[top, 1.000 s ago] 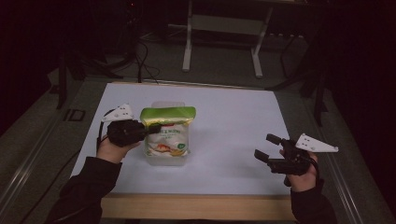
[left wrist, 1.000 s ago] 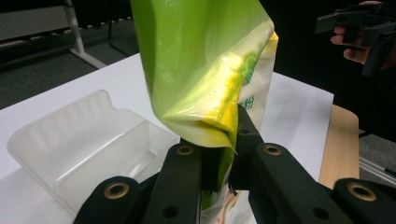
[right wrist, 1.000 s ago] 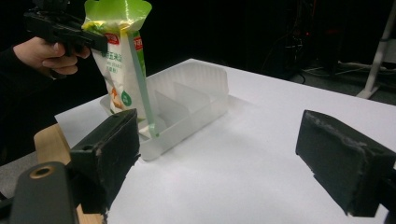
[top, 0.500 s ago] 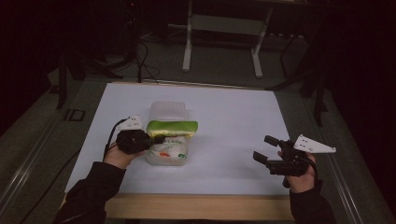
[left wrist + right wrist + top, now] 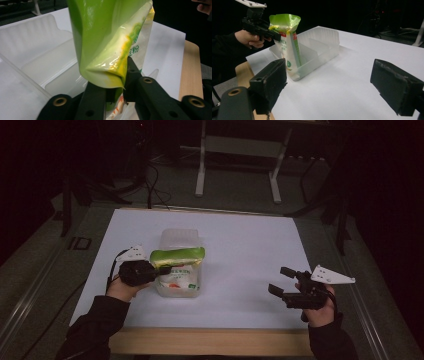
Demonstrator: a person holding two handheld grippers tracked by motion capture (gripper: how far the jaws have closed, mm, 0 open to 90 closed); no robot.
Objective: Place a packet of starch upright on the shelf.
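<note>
So the left tongs (image 5: 161,270) are clamped on the crinkled top edge of a green pouch (image 5: 177,256), which stands upright in the near end of a clear plastic bin (image 5: 179,238) on the white bench (image 5: 250,250). Pinching it up top probably keeps the floppy bag from slumping over. The right tongs (image 5: 282,281) sit well off to the side above the bench, jaws wide apart, holding nothing, looks like they're just waiting.
</note>
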